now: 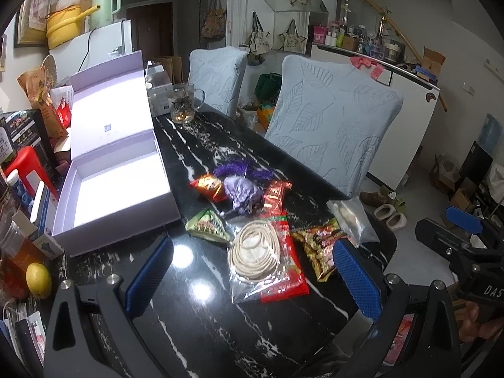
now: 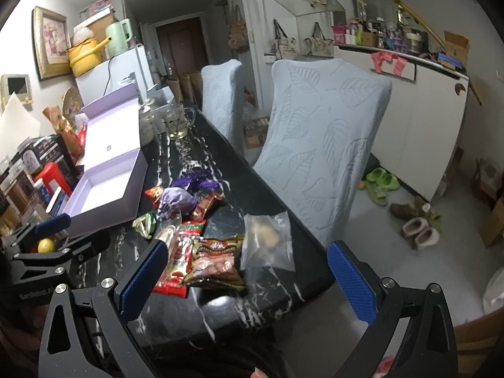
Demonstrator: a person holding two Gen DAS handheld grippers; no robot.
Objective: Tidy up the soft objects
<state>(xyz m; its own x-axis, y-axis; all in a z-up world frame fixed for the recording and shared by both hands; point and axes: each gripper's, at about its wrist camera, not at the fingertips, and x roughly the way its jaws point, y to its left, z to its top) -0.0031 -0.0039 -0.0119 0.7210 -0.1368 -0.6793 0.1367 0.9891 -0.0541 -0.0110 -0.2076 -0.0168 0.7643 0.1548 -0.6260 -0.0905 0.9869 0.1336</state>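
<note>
An open lilac box sits on the black marble table, also in the right wrist view. Beside it lies a pile of soft items: a purple cloth pouch, a purple tassel, several snack packets, a clear bag with coiled cream cord, and a clear zip bag. My left gripper is open and empty just before the pile. My right gripper is open and empty near the table's end, over the packets.
Two chairs with pale leaf covers stand along the table's right side. A glass mug stands at the far end. Bottles, boxes and a lemon crowd the left edge. Shoes lie on the floor.
</note>
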